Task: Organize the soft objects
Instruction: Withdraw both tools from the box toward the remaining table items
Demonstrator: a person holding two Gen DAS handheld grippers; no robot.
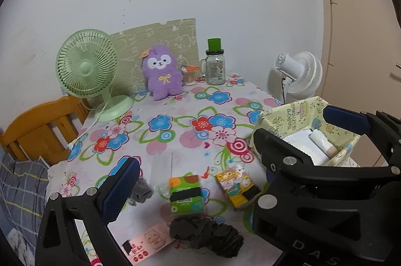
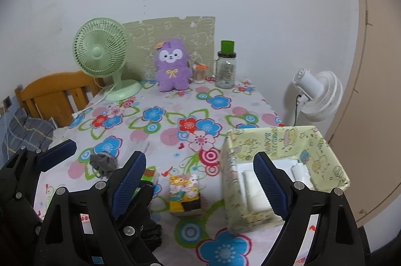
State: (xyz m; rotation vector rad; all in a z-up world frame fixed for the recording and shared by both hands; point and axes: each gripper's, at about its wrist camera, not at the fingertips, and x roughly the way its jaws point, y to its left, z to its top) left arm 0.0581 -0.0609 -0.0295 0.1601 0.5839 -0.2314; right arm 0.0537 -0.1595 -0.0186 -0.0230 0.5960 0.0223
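On the flowered tablecloth [image 1: 175, 140] lie a green sock pack [image 1: 186, 194], a yellow cartoon sock pack [image 1: 236, 187] [image 2: 185, 194], a pink pack [image 1: 147, 244], a black sock bundle [image 1: 208, 236] and a grey sock [image 1: 140, 189] [image 2: 104, 163]. A pale yellow fabric box [image 2: 283, 173] [image 1: 300, 125] holds white folded items. My left gripper [image 1: 198, 180] is open and empty above the packs. My right gripper [image 2: 200, 183] is open and empty, above the yellow pack beside the box. A purple plush [image 2: 171, 65] sits at the back.
A green desk fan [image 2: 102, 58] with its cord stands back left. A glass jar with a green cup [image 2: 225, 70] and a small jar [image 2: 199, 75] stand at the back. A white fan [image 2: 315, 95] is right of the table, a wooden chair [image 2: 55, 95] left.
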